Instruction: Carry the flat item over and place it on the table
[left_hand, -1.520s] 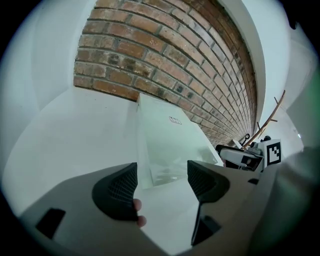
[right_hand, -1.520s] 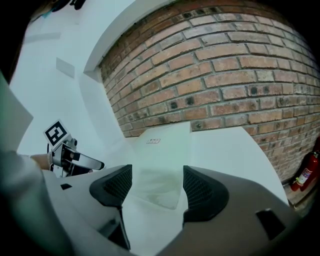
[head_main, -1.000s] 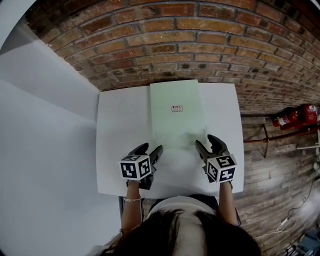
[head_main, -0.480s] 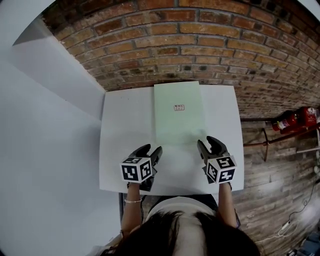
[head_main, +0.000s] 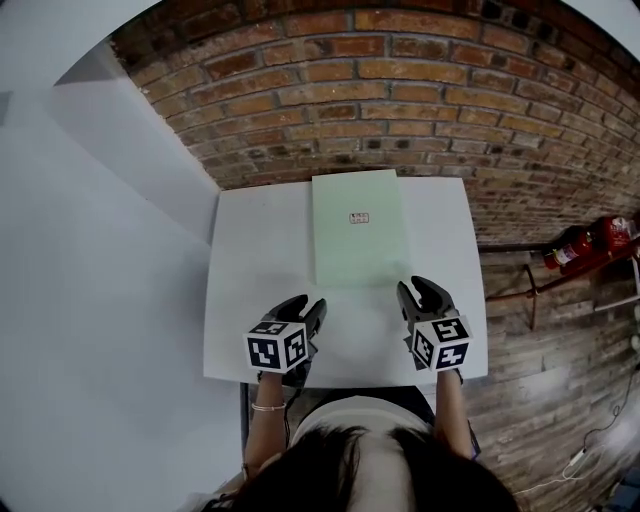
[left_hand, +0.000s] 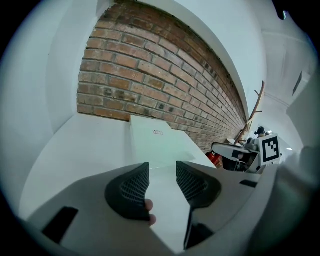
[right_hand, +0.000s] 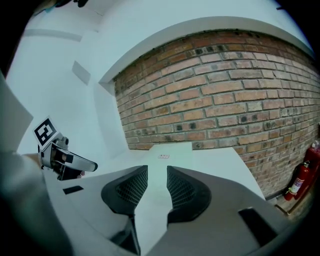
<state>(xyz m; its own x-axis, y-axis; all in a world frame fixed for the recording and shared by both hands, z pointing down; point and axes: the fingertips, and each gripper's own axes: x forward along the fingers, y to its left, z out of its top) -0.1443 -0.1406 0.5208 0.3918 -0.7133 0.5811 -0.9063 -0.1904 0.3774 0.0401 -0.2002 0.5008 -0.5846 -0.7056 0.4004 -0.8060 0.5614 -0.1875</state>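
A flat pale green board (head_main: 360, 227) with a small label lies on the white table (head_main: 250, 250), reaching from the far edge by the brick wall toward the middle. It shows in the left gripper view as the board (left_hand: 160, 142) and in the right gripper view as the board (right_hand: 167, 155). My left gripper (head_main: 305, 310) hovers over the near left part of the table, short of the board's near left corner. My right gripper (head_main: 420, 295) is just past the board's near right corner. Both pairs of jaws are closing with nothing between them.
A brick wall (head_main: 400, 110) runs behind the table. A white wall (head_main: 90, 250) stands to the left. A red fire extinguisher (head_main: 590, 240) lies on the wooden floor to the right, beside a thin metal frame (head_main: 525, 290).
Both grippers have drawn back from the board's near edge and their jaws have narrowed. The board stays flat on the table; the view has shifted slightly.
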